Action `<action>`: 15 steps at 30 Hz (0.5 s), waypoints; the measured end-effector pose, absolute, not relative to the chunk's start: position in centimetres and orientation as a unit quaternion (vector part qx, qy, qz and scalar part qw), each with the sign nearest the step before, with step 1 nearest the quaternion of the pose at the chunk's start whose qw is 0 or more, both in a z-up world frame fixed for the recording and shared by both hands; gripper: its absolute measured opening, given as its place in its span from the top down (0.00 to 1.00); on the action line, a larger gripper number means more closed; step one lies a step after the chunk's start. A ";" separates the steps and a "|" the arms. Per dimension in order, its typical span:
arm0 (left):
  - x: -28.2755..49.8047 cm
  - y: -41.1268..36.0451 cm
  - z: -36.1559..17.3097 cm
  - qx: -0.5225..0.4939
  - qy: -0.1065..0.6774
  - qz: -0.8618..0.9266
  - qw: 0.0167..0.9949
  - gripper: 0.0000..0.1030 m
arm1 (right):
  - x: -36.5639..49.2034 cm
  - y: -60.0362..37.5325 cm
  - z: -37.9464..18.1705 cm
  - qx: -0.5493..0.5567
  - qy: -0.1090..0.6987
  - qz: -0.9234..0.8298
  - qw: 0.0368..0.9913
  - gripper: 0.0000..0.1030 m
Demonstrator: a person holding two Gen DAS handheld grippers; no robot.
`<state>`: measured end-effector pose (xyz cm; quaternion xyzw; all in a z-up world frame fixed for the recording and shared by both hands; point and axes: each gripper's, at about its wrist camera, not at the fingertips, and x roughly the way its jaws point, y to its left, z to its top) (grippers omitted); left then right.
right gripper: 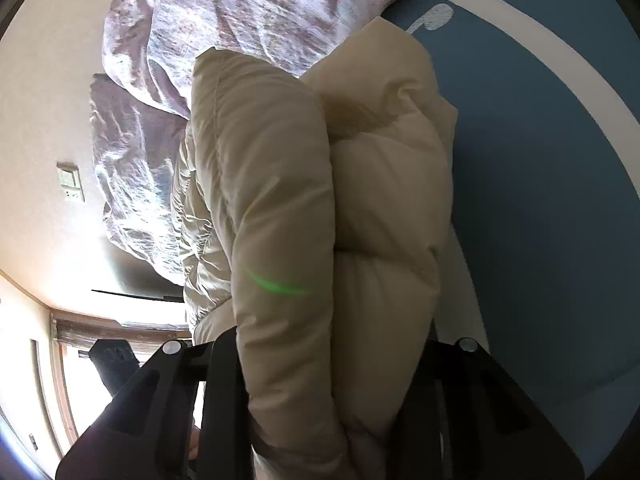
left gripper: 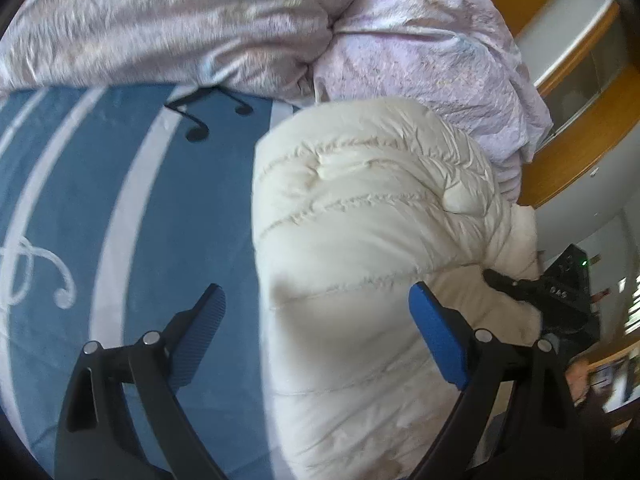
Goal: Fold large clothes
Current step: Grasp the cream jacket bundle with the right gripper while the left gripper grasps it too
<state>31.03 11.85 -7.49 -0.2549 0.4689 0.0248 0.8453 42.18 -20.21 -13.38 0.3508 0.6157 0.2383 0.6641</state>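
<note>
Cream quilted nylon, puffy and slippery: this is the down jacket point(left gripper: 372, 240), lying on the blue bed cover point(left gripper: 168, 208) just in front of the crumpled lilac duvet point(left gripper: 420, 40), near the edge of the bed. The right gripper point(right gripper: 332, 400) has its fingers pinching a thick fold of the jacket. The left gripper point(left gripper: 316, 340) hangs over the jacket's near side with its fingers spread, holding nothing.

The risk, as I judge it, is slipping. The padding is full of air and the shell is smooth, so a bulky fold can squeeze out of the fingers when it is lifted. The jacket may also slide off the bed edge, or spring open again.
</note>
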 end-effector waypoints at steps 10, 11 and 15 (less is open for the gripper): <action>33.8 12.1 -11.6 -0.345 0.502 -0.018 0.793 0.13 | 41.9 -21.6 -14.1 0.369 0.617 0.231 0.655 0.73; 33.9 12.1 -11.9 -0.348 0.501 -0.019 0.792 0.15 | 41.9 -22.1 -14.2 0.373 0.617 0.230 0.653 0.73; 34.1 12.3 -12.2 -0.363 0.490 -0.032 0.792 0.31 | 41.4 -23.3 -14.9 0.388 0.614 0.230 0.648 0.73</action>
